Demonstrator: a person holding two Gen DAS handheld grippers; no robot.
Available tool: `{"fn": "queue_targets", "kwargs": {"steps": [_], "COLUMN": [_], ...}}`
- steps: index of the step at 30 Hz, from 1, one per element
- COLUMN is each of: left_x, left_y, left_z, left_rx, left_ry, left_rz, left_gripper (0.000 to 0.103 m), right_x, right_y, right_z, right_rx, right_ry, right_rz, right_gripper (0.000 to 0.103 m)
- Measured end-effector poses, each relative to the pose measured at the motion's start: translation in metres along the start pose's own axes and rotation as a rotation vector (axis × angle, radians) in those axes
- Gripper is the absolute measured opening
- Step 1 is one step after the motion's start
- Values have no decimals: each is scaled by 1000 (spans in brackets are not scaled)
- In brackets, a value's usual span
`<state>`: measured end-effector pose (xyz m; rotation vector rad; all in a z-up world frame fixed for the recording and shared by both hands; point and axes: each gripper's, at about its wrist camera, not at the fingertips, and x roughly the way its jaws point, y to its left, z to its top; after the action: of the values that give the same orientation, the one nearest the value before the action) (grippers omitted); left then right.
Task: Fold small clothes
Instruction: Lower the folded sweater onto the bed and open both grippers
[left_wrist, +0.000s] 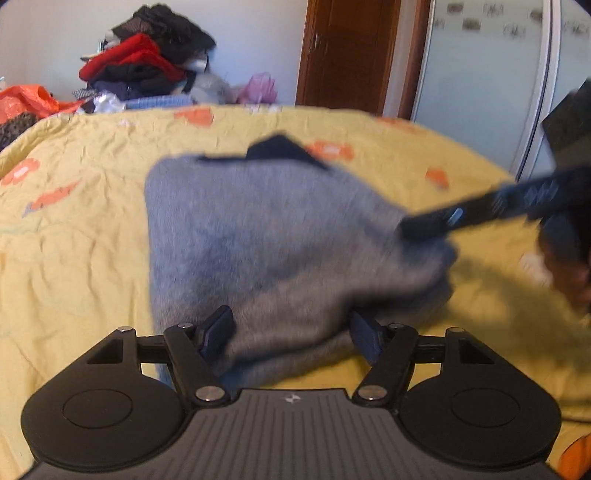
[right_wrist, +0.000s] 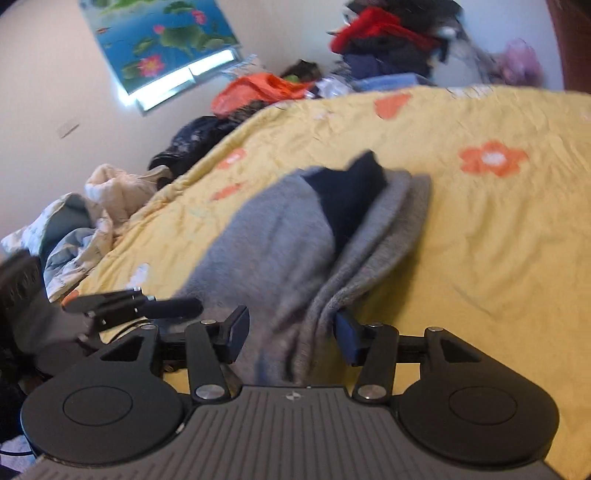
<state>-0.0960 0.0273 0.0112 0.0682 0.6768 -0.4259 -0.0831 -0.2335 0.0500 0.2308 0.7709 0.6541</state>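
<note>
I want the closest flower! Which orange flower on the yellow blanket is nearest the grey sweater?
The orange flower beside the grey sweater's dark collar, nearly touching; others on the yellow blanket lie farther off.

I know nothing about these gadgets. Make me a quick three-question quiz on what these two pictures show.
1. True or false: the grey garment lies on a yellow bedspread printed with orange flowers.
2. What colour is the patch showing at the garment's far end? A) red B) dark navy C) white
3. Fill in: behind the bed, on top of the clothes pile, sits a bright ____ item.

Key
1. True.
2. B: a dark navy part shows between the grey layers.
3. Red.

Extra note: the left gripper and right gripper both stand with jaws apart, the grey cloth lying between them; the pictures are blurred.
</note>
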Motion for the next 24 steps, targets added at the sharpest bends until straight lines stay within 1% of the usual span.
{"fn": "queue_targets", "kwargs": {"steps": [1, 3, 4, 5, 6, 7, 8, 9, 10, 11, 12, 13, 14, 15, 16, 17, 19, 21, 22, 23, 24], "left_x": [-4, -10, -13, -16, -21, -27, -32, -32, -28, -20, -10, 1, 1, -2, -6, -10, -14, -20, -25, -31, -37], "left_y": [0, 1, 1, 2, 2, 1, 0, -2, -4, -5, -6, -5, -6, -6, -4, 0, 10, 17, 20, 20, 20], "left_z": [-4, -4, -2, 1, 5, 9, 14, 17, 18, 16, 12, 5, -4, -9, -11, -10, -7, 0, 5, 9, 13], "left_rx": [29, 43, 42, 41, 37, 30, 25, 29, 42, 59, 77, 101, 148, 185, 195, 188, 158, 112, 84, 59, 37], "left_ry": [-4, 11, 21, 27, 14, -21, -58, -74, -68, -45, -7, 43, 13, 8, 15, 25, 32, 34, 20, -7, -39], "left_rz": [-1, -13, -27, -49, -72, -91, -99, -98, -93, -83, -65, -49, -34, -37, -38, -44, -65, -113, -147, -181, -206], "left_gripper": [69, 68, 68, 68, 68, 68, 68, 68, 68, 68, 68, 68, 68, 69, 69, 67, 63, 62, 62, 63, 63], "right_x": [-8, -22, -29, -34, -36, -34, -27, -18, -7, 6, 22, 36, 49, 50, 46, 42, 38, 37, 37, 35, 33], "right_y": [-4, -4, -2, 1, 7, 11, 17, 21, 23, 21, 18, 12, 3, -6, -13, -18, -24, -20, -19, -18, -19], "right_z": [0, 2, 5, 9, 13, 16, 20, 22, 22, 21, 18, 14, 4, -4, -9, -14, -16, -16, -9, -1, 10], "right_rx": [9, 22, 17, 10, 4, 3, 8, 27, 51, 78, 108, 134, 164, 173, 189, 227, 267, 265, 271, 290, 306], "right_ry": [-26, -116, -174, -219, -239, -232, -199, -156, -110, -50, 29, 91, 152, 138, 118, 121, 124, 133, 151, 160, 140], "right_rz": [-23, -78, -87, -65, -16, 46, 129, 215, 278, 315, 324, 306, 263, 277, 293, 305, 302, 303, 308, 321, 339], "right_gripper": [56, 56, 56, 58, 61, 72, 86, 90, 91, 91, 91, 90, 85, 75, 65, 59, 51, 52, 56, 60, 60]}}
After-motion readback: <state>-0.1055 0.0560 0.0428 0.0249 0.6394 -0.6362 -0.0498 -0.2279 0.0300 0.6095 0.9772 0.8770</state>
